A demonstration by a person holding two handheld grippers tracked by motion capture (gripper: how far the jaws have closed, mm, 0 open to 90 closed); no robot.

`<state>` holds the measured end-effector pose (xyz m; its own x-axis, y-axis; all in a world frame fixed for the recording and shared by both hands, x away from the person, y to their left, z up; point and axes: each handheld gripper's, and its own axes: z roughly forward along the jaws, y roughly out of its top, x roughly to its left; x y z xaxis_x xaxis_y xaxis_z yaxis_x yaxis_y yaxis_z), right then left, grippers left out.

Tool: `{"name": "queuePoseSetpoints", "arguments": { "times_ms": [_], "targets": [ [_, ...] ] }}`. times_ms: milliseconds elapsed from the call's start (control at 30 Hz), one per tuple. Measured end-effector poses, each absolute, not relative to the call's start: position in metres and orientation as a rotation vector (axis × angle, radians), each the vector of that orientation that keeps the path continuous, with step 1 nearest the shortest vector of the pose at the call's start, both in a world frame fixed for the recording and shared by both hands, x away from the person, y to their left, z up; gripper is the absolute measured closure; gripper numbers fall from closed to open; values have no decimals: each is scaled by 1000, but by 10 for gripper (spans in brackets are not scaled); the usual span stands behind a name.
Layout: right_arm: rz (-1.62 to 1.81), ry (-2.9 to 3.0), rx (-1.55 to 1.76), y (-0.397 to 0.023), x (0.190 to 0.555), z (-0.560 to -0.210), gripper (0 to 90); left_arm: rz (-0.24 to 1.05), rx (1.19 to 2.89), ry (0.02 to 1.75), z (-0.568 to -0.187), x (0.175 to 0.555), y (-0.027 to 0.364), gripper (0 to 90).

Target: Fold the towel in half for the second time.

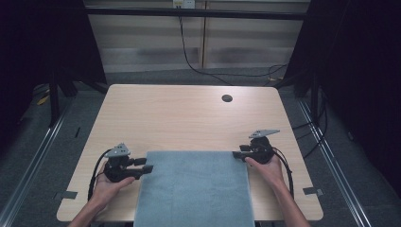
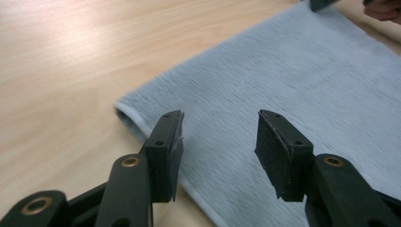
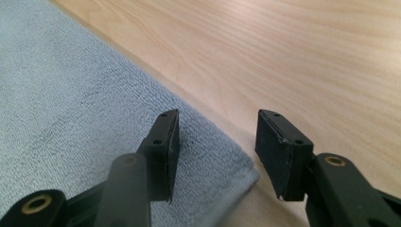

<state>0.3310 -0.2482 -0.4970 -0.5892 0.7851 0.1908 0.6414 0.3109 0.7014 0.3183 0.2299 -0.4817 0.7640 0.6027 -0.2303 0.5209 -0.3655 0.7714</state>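
A grey-blue towel [image 1: 196,187] lies flat on the wooden table [image 1: 189,118], its near part hanging over the front edge. My left gripper [image 1: 147,165] is at the towel's far left corner with its jaws open; in the left gripper view the towel [image 2: 293,94] lies under and beyond the gap of my left gripper [image 2: 220,142], not pinched. My right gripper [image 1: 238,154] is at the far right corner, also open; in the right gripper view the towel's corner [image 3: 236,172] sits below the gap of my right gripper [image 3: 217,142], free of the pads.
A round cable hole [image 1: 227,98] is in the table's far right part. Black cables run across the floor behind the table. Dark curtains stand on both sides. Bare wood stretches beyond the towel.
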Motion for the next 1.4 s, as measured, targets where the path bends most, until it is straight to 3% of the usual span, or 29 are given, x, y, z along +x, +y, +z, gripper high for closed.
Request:
{"name": "queuePoseSetpoints", "arguments": {
  "times_ms": [233, 300, 533, 667, 833, 933, 1133, 1400],
  "targets": [
    [1097, 2398, 1286, -241, 328, -502, 519, 182, 2000, 923, -484, 357, 228, 472],
    [1100, 2390, 1271, -240, 324, -504, 551, 139, 2015, 971, -492, 367, 225, 454],
    [1155, 2397, 1282, -240, 319, -505, 745, 129, 2080, 903, -504, 367, 223, 485],
    [1169, 2402, 1300, -239, 318, -505, 802, 136, 2098, 876, -506, 365, 217, 490],
    [1190, 2411, 1323, -240, 319, -506, 817, 99, 2116, 841, -506, 356, 212, 746],
    [1218, 2414, 1345, -243, 319, -505, 824, 79, 2101, 856, -506, 356, 214, 818],
    [1285, 2365, 1354, -246, 319, -496, 832, 51, 1989, 887, -497, 360, 222, 833],
    [1373, 2269, 1304, -248, 331, -469, 838, 103, 1907, 877, -472, 373, 224, 837]
  ]
}}
